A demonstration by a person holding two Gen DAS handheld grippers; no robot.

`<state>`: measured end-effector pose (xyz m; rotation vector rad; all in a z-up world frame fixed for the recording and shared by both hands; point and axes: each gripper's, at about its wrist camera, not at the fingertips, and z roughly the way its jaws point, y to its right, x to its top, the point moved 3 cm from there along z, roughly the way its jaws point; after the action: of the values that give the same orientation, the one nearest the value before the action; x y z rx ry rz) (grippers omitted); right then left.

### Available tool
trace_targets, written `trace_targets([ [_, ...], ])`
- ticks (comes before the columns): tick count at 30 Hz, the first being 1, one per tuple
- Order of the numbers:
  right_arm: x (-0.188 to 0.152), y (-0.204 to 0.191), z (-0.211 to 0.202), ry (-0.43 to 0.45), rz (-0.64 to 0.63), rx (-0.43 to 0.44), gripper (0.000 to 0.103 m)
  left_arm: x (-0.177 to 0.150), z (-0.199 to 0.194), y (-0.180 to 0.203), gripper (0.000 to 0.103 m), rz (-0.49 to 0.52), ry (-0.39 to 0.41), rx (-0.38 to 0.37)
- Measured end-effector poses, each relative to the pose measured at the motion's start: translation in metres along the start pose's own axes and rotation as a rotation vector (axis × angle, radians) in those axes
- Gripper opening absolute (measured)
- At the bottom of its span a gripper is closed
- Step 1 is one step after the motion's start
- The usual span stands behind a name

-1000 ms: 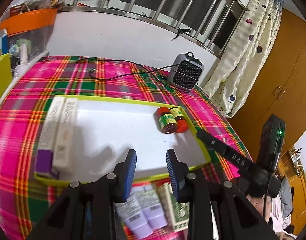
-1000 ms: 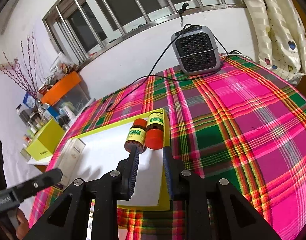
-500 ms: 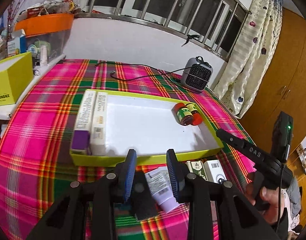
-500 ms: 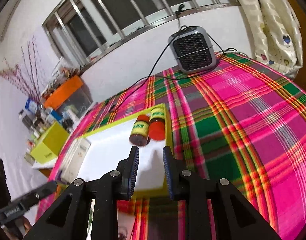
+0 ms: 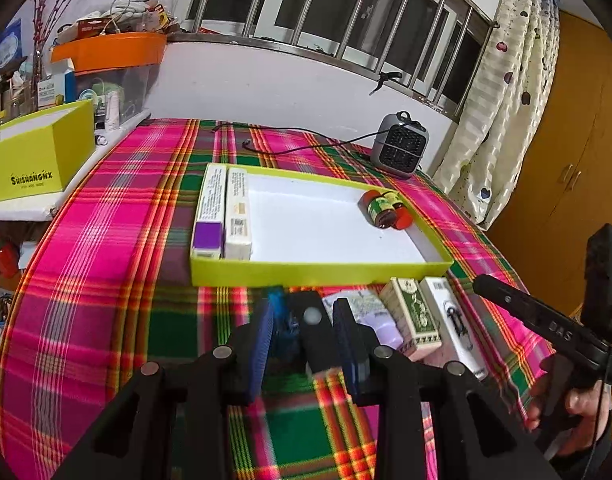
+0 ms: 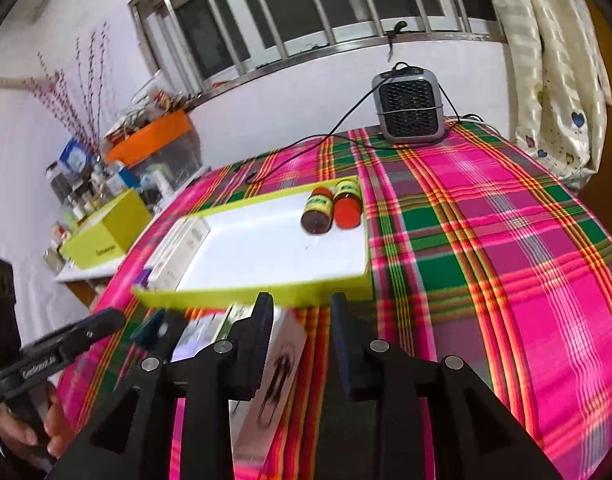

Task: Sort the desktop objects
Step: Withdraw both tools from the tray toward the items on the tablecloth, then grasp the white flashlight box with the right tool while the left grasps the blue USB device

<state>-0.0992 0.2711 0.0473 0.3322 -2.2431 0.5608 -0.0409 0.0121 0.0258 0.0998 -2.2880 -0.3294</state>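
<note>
Inside tray [image 5: 318, 270], bottles [image 5: 382, 210] lie sideways.

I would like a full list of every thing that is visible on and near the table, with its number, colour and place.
tray: 1, lime green with white floor, middle of the table
long boxes: 2, white, one with a purple end, left side of the tray
bottles: 2, brown with red caps, lying in the tray's far right corner
small boxes: 2, one green, one white, on the cloth before the tray
tube: 1, pale purple, beside the green box
heater: 1, grey, far table edge
tablecloth: 1, pink and green plaid
left gripper: 1, black, blue pads, open
right gripper: 1, black, jaws just opening, empty
</note>
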Motion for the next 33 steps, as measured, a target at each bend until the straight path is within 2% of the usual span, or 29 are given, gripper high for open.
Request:
trace_targets([
  [11, -0.025, -0.021, 0.001, -0.079, -0.054, 0.022, 0.031, -0.016, 0.006, -0.008, 0.032, -0.024, -0.04, 0.011],
  [24, -0.032, -0.038, -0.004, -0.085, -0.088, 0.036, 0.031, -0.017, 0.008, -0.008, 0.032, -0.03, -0.045, 0.028],
  [33, -0.036, -0.042, -0.002, -0.099, -0.118, -0.006, 0.032, -0.012, 0.015, -0.005, 0.032, -0.029, -0.051, 0.029],
])
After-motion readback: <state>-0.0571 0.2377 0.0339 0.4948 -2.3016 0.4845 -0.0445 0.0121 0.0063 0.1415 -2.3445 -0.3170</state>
